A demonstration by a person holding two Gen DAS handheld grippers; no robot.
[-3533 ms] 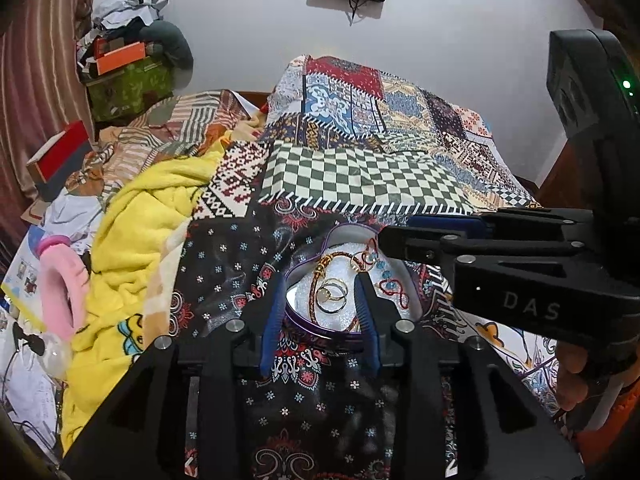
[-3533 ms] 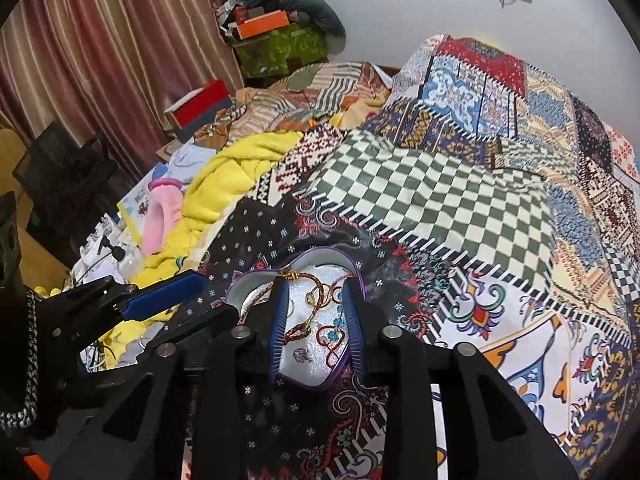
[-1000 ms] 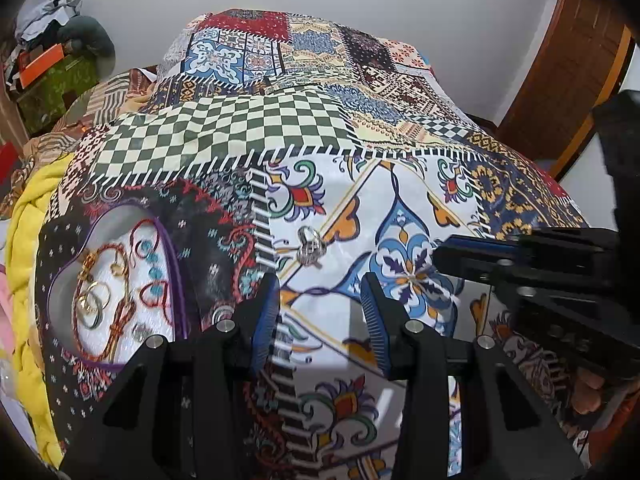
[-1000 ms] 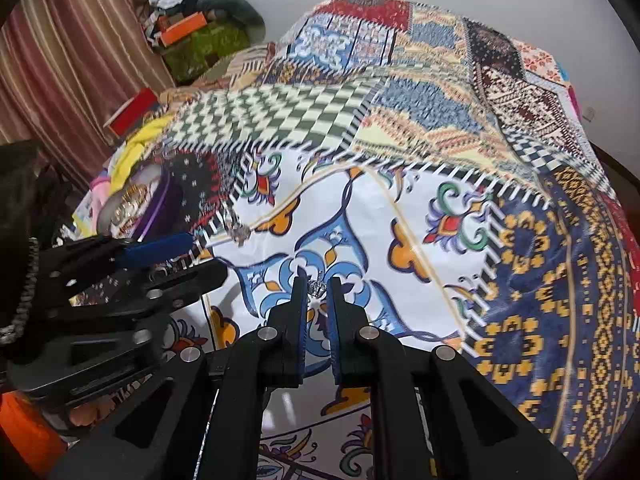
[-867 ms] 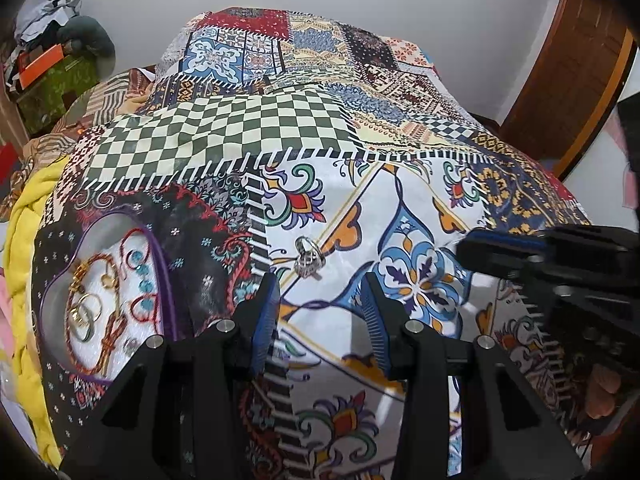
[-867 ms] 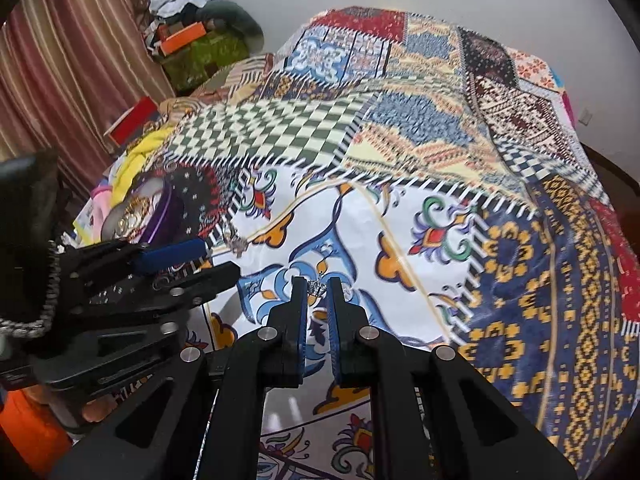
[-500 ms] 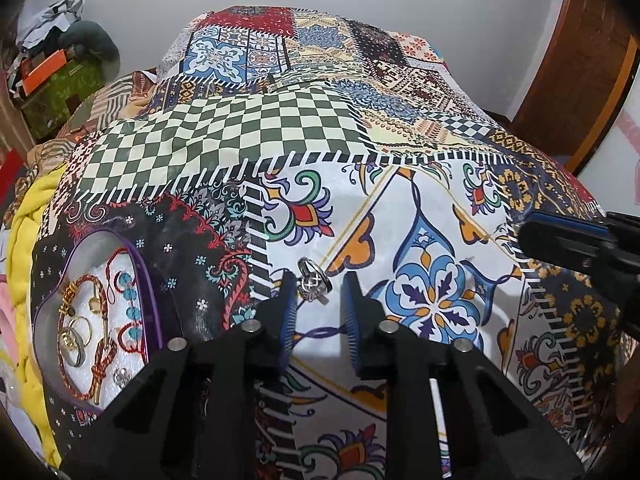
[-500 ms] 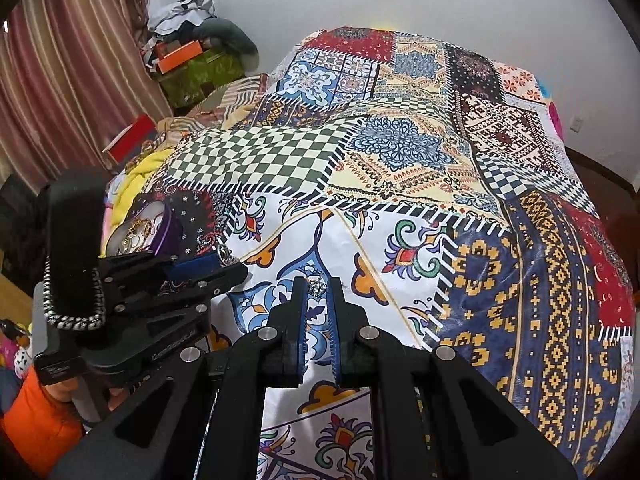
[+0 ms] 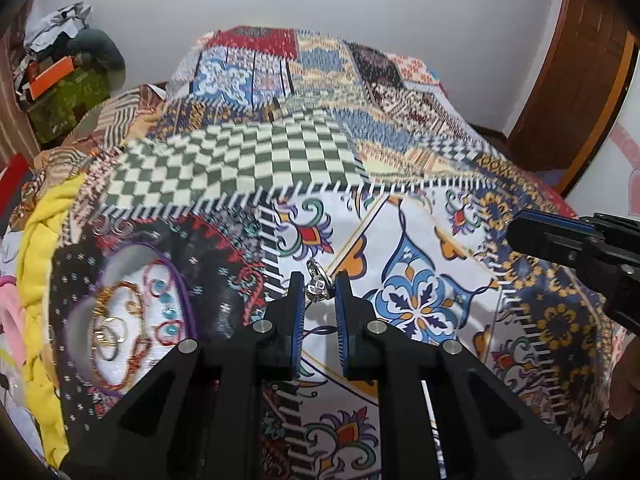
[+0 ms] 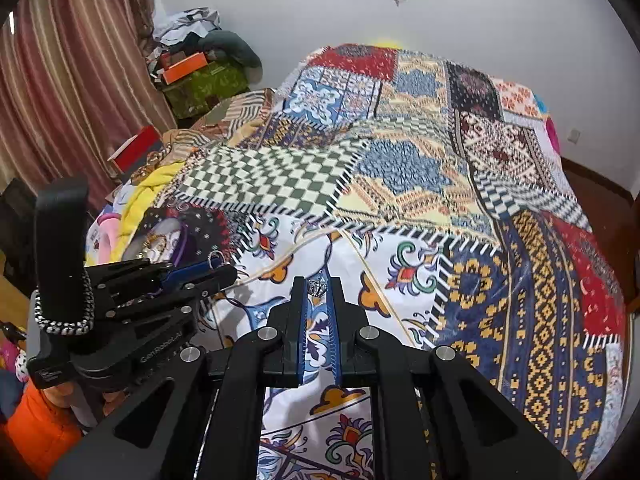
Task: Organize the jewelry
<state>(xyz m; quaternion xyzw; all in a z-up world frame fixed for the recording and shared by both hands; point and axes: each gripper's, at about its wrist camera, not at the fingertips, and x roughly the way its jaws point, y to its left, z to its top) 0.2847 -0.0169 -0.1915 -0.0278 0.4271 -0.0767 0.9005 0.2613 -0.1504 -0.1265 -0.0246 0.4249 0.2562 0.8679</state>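
A heart-shaped jewelry box (image 9: 182, 280) with a purple rim lies on the bedspread at left, holding gold bangles (image 9: 110, 330), rings and red-and-blue pieces. My left gripper (image 9: 319, 280) is shut on a silver stone ring (image 9: 317, 291), just right of the box. In the right wrist view, my right gripper (image 10: 316, 283) is shut on a small silver crown-shaped ring (image 10: 317, 289) above the white floral patch. There the left gripper (image 10: 218, 270) reaches in from the left with its ring (image 10: 216, 258), and the box (image 10: 186, 240) sits behind it. The right gripper's fingertips (image 9: 520, 232) show at the left view's right edge.
A patchwork bedspread (image 9: 420, 240) covers the bed. A yellow blanket (image 9: 44, 240) and pink items lie along its left side. Boxes and clothes (image 10: 200, 72) pile up at the back left beside striped curtains (image 10: 60, 80). A wooden door (image 9: 580, 80) stands at right. An orange sleeve (image 10: 36, 428) holds the left gripper.
The left jaws have narrowed onto the silver ring and it now sits raised between them. The right gripper, still pinching its crown ring, has risen and drawn back from the bedspread.
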